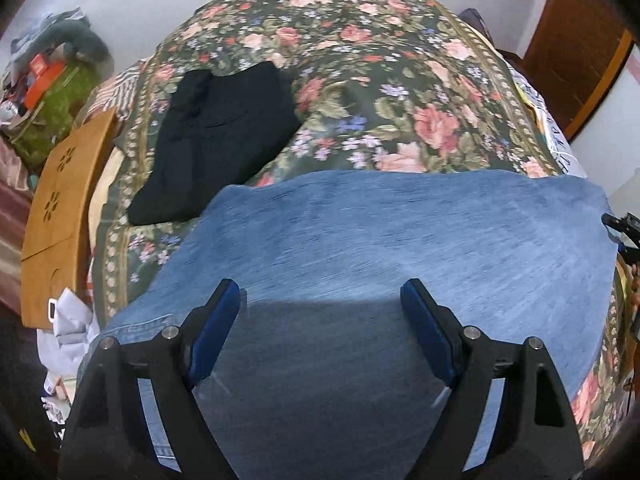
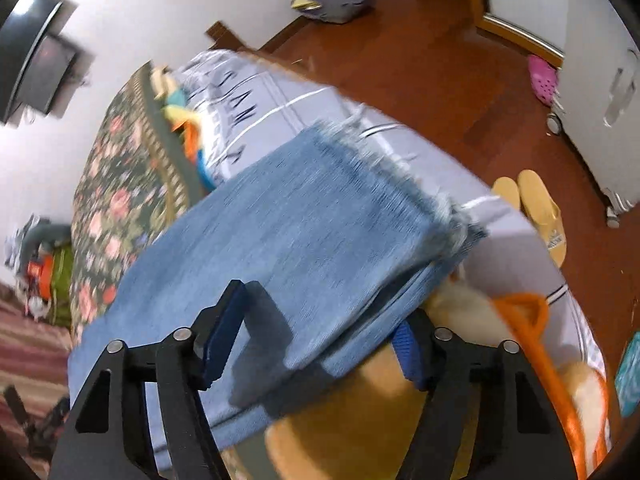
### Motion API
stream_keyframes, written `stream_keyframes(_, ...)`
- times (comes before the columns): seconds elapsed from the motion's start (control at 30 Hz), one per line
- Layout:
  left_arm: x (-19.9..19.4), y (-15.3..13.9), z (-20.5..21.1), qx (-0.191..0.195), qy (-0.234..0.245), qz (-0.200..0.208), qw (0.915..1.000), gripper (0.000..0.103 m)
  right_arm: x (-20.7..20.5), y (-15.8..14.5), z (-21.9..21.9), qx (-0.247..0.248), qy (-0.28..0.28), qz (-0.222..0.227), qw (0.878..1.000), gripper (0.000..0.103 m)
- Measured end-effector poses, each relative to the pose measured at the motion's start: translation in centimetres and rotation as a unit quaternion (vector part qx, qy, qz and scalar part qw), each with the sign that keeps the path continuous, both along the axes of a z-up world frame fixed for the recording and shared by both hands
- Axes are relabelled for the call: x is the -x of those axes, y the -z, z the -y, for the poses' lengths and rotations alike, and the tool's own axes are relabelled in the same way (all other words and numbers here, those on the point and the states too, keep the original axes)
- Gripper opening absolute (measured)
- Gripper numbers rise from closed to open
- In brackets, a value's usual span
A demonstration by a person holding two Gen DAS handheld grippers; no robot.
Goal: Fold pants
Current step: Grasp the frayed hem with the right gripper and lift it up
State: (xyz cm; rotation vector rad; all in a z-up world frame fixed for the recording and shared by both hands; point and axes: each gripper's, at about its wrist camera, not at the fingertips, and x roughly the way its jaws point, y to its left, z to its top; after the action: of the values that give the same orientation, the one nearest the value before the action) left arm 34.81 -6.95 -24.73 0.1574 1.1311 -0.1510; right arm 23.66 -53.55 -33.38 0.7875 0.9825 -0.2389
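Observation:
Blue jeans [image 1: 392, 240] lie flat across the floral bedspread [image 1: 360, 64] in the left wrist view. My left gripper [image 1: 320, 300] is open just above the denim, jaws wide apart, holding nothing. In the right wrist view the jeans [image 2: 288, 232] show folded in layers, with a frayed hem [image 2: 404, 172] at the far end. My right gripper [image 2: 316, 320] is open at the near edge of the jeans; one blue pad [image 2: 222, 336] rests over the denim, the other pad [image 2: 410, 354] sits below the edge.
A folded black garment [image 1: 216, 136] lies on the bed left of the jeans. A brown cardboard panel [image 1: 64, 208] stands at the left. A grey striped cloth [image 2: 280, 92] covers the bed's right side. Yellow slippers [image 2: 536, 208] and a pink shoe [image 2: 542, 80] lie on the wooden floor.

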Motion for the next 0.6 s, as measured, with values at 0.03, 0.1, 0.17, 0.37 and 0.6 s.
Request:
stream_keyframes(0.03, -0.1, 0.1, 0.4, 0.001, 0.004, 0.000, 1.0000, 0.083, 0.0, 0.0, 0.4, 0.005, 0.008, -0.005, 1.000, 0.045)
stream_keyframes(0.1, -0.1, 0.1, 1.0, 0.003, 0.009, 0.000, 1.0000, 0.083, 0.2, -0.2, 1.1, 0.015, 0.017, -0.004, 1.000, 0.024)
stream_keyframes(0.17, -0.2, 0.1, 1.4, 0.002, 0.012, 0.002, 0.9999, 0.083, 0.4, -0.8, 1.6, 0.019, 0.010, 0.005, 1.000, 0.009)
stream_keyframes(0.37, 0.5, -0.7, 1.6, 0.009, 0.023, 0.011, 0.9996, 0.083, 0.1, -4.3, 1.0, 0.082, -0.010, 0.031, 0.996, 0.006)
stream_keyframes(0.6, 2.1, -4.5, 1.5, 0.037, 0.025, 0.059, 0.9973, 0.083, 0.1, -12.7, -2.5, 0.135, -0.044, 0.115, 0.983, 0.006)
